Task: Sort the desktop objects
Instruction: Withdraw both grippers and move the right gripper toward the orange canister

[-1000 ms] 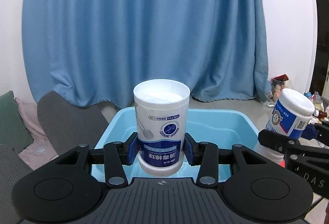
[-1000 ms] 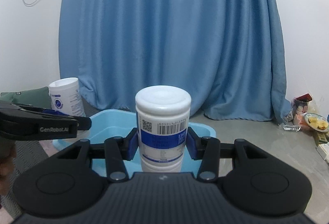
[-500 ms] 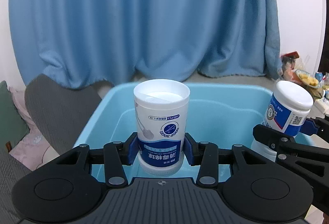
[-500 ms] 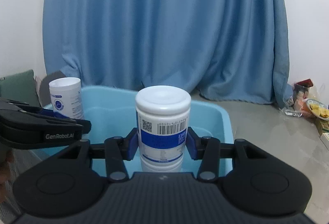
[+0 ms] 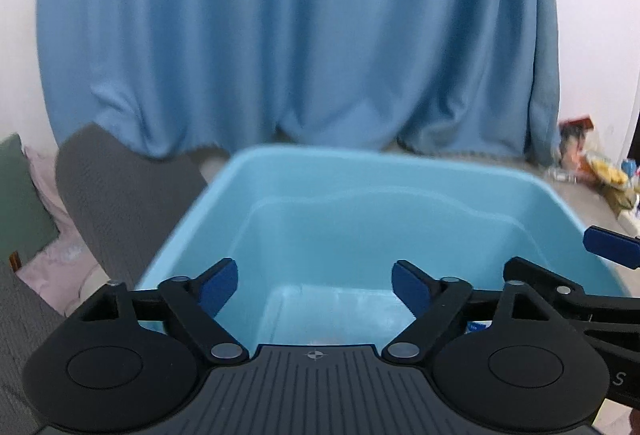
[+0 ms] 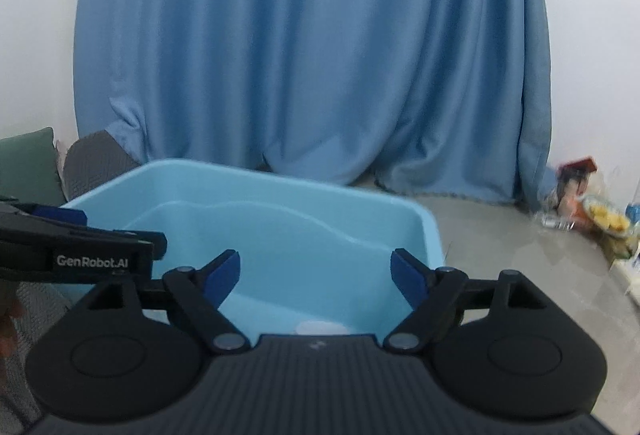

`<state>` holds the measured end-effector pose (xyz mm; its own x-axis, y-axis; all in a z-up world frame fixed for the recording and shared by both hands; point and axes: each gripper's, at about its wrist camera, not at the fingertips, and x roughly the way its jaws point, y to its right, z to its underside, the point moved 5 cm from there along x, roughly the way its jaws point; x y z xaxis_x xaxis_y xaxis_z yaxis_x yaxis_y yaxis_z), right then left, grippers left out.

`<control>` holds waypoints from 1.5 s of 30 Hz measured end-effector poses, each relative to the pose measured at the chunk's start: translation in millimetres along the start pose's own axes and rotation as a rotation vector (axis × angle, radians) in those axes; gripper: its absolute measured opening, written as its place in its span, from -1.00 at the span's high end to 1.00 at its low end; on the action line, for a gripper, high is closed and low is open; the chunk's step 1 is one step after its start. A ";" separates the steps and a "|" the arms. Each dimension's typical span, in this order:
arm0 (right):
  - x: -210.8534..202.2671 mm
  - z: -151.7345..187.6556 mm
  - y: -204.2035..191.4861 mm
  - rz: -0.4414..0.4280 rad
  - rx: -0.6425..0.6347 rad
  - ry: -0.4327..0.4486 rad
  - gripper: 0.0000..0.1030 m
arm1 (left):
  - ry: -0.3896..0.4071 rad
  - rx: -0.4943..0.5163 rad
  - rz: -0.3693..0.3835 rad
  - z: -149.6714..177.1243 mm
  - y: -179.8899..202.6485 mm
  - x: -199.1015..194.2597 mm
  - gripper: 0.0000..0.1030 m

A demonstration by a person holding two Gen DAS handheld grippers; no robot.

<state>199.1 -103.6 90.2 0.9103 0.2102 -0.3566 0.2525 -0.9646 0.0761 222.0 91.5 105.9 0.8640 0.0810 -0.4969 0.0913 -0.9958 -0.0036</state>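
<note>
while both jaws were opening with nothing between them, left gripper and right gripper hung over the blue tub; a white lid, likely light, slick, lay inside.

Light blue plastic tub, white round lid low inside it.

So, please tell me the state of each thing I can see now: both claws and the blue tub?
Left claw: jaws opening, nothing between them, over the tub.
Right claw: jaws opening, nothing between them, over the tub.
Blue tub: upright; a white round top shows low inside it.
</note>
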 end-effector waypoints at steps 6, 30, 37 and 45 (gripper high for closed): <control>-20.6 -8.4 11.1 0.000 -0.003 0.054 -0.63 | 0.049 0.003 0.005 -4.9 12.9 -29.0 -0.70; -131.9 79.6 92.9 0.139 0.136 0.055 -0.79 | 0.080 -0.002 0.107 100.6 61.3 -137.8 -0.70; -124.4 116.6 99.9 0.191 0.154 0.004 -0.80 | -0.015 0.013 0.092 142.4 58.1 -120.0 -0.71; -108.0 137.5 104.1 0.196 0.175 -0.027 -0.80 | -0.038 -0.015 0.053 159.1 44.3 -105.9 -0.71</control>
<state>81.9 -248.6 8.6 0.9266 0.0150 -0.3758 0.0098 -0.9998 -0.0156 55.7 32.1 20.3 0.8483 0.0260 -0.5288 0.0532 -0.9979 0.0364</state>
